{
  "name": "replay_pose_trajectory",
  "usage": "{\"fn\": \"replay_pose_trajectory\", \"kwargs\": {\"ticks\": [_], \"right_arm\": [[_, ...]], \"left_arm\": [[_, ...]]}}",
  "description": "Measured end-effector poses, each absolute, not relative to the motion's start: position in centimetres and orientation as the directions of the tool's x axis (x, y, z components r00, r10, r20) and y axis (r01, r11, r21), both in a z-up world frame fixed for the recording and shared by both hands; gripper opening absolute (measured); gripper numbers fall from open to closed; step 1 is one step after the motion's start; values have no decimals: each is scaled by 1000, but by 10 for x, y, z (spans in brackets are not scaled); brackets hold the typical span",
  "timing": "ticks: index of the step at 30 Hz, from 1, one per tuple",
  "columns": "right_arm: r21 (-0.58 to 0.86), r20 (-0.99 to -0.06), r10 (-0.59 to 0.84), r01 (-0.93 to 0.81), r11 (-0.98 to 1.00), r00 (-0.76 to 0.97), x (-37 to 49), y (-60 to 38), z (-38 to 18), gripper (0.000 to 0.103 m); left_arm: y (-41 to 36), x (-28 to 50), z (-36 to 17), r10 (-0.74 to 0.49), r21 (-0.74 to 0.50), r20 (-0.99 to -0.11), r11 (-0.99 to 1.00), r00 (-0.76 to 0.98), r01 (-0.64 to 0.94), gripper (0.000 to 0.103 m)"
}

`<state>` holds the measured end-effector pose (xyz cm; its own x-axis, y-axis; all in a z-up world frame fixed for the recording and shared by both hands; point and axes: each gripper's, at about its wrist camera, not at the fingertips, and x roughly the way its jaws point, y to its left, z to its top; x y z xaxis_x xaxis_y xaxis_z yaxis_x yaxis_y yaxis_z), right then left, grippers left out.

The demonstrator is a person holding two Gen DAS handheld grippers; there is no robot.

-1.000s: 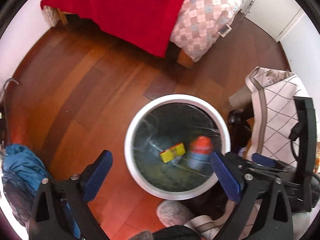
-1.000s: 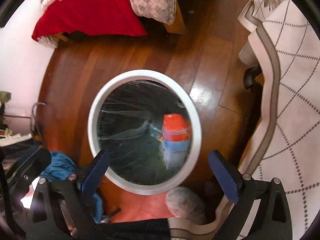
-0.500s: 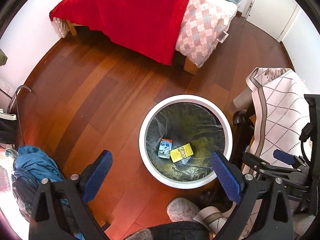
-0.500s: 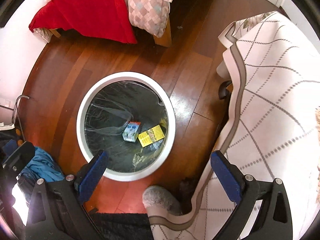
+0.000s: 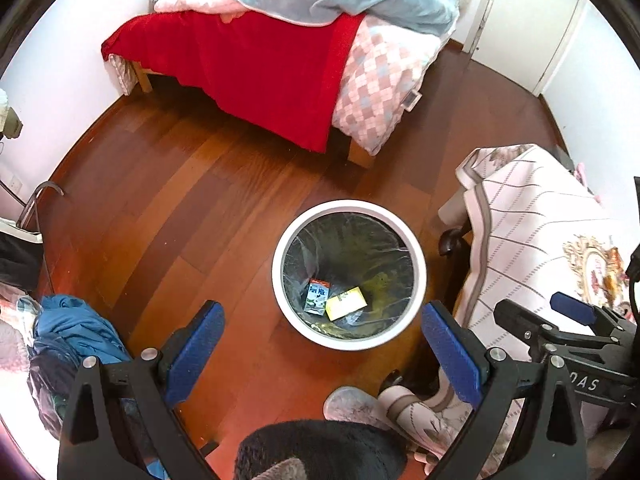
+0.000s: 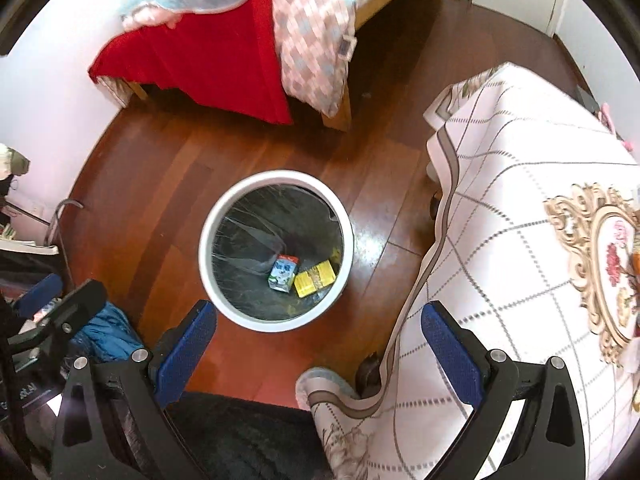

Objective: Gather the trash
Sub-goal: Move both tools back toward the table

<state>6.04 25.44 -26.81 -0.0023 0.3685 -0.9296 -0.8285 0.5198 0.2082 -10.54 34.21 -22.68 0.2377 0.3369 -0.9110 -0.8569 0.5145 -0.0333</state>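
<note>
Left wrist: both grippers (image 5: 320,334) (image 6: 318,332) spread, empty, above bin (image 5: 280,280), carton (image 5: 318,297) and box (image 5: 346,302) inside at 6 o'clock; drop seemingly done, next finding more trash.

A white round bin (image 5: 416,248) lined with a clear bag stands upright on the wooden floor, and at its bottom a small milk carton (image 5: 317,297) lies just beside a flat yellow box (image 5: 346,303).

Red blanket (image 5: 256,68) drapes the bed; patterned cloth (image 6: 520,216) covers furniture.
</note>
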Motion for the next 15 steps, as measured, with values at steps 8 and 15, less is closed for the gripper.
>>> {"fn": "replay_pose_trajectory", "kwargs": {"ticks": [8, 15], "right_arm": [[289, -876, 483, -804, 520, -3, 57, 203, -213, 103], [421, -802, 597, -738, 528, -31, 77, 134, -170, 103]], "left_arm": [[306, -115, -176, 415, 4, -871, 542, 264, -840, 100], [268, -102, -137, 496, 61, -827, 548, 265, -834, 100]]}}
